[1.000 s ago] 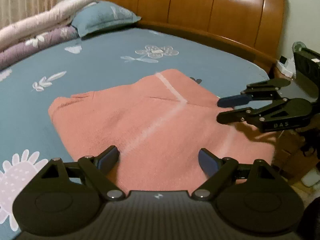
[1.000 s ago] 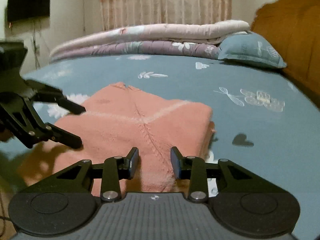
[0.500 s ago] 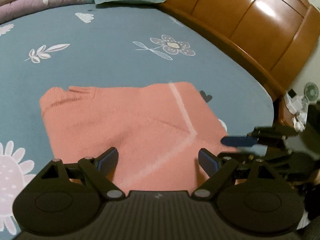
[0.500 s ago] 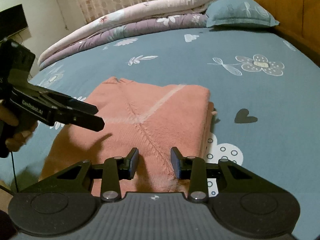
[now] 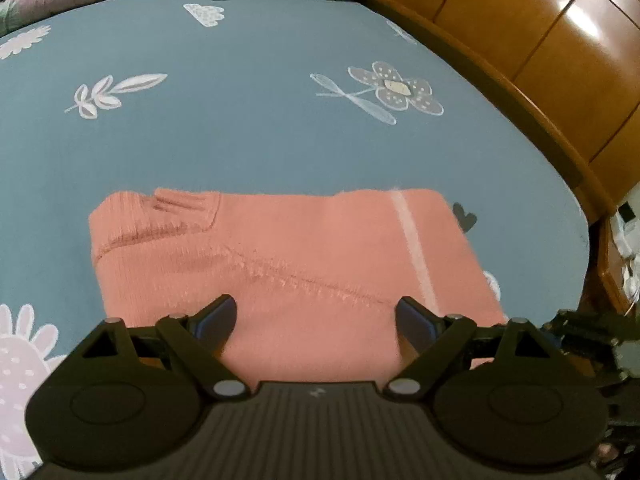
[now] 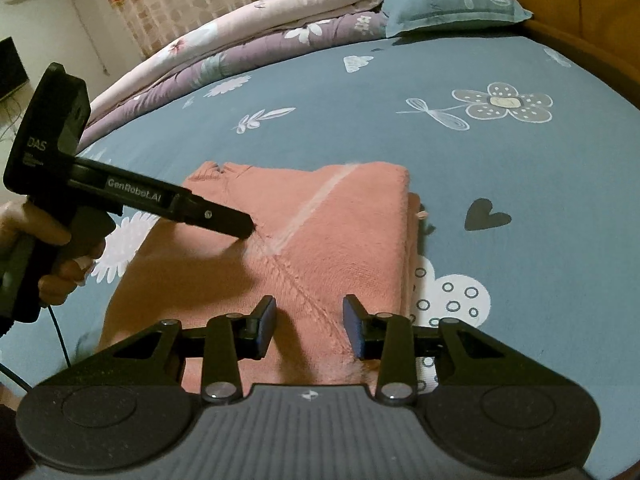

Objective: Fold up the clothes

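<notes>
A folded salmon-pink knit sweater [image 5: 280, 264] with a pale stripe lies flat on the blue flowered bedsheet [image 5: 240, 140]. My left gripper [image 5: 316, 316] is open wide just above the sweater's near part, with nothing between its fingers. In the right wrist view the sweater [image 6: 344, 232] shows a stacked folded edge on its right side. There my left gripper [image 6: 242, 228] is seen side-on, its tip down by the sweater's middle seam; whether it touches is unclear. My right gripper [image 6: 310, 316] is open partway over the sweater's near edge and grips nothing.
A wooden headboard [image 5: 560, 60] runs along the right of the bed, with a blue pillow [image 6: 452, 0] and folded quilts [image 6: 240, 48] at the far end. A person's hand [image 6: 60, 256] holds the left gripper's handle. A nightstand [image 5: 616, 264] stands past the bed corner.
The left gripper has swung in over the sweater and rolled, its tip now by the middle seam. The right gripper rolled too. Both jaws look as wide as before.
</notes>
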`<act>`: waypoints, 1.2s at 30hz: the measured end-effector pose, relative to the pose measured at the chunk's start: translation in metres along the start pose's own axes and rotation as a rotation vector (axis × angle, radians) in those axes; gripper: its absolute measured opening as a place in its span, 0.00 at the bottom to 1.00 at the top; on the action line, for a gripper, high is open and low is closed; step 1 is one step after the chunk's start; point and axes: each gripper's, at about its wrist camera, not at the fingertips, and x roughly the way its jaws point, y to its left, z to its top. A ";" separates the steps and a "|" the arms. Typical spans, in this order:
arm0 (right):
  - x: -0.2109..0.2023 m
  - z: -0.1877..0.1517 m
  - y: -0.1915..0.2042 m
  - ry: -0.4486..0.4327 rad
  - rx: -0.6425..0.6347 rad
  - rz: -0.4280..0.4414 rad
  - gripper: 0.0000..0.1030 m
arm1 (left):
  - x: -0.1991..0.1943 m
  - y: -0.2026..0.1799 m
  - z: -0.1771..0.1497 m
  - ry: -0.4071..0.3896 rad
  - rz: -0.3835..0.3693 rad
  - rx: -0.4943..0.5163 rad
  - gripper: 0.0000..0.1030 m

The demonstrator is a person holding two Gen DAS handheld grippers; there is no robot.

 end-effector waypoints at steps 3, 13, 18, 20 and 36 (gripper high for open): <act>0.000 0.000 0.000 -0.003 0.010 0.000 0.42 | -0.021 -0.010 -0.002 -0.036 -0.016 0.031 0.84; 0.000 0.001 0.002 0.005 -0.002 0.006 0.46 | -0.034 -0.008 -0.053 -0.027 -0.122 -0.079 0.85; -0.018 0.002 0.016 -0.022 -0.082 0.041 0.63 | -0.060 -0.005 -0.049 -0.088 -0.104 -0.083 0.86; -0.022 -0.001 0.029 -0.023 -0.149 0.065 0.63 | -0.067 -0.003 -0.048 -0.103 -0.060 -0.073 0.86; -0.015 -0.037 0.091 0.071 -0.419 -0.111 0.70 | -0.099 0.039 -0.067 -0.129 -0.018 -0.015 0.87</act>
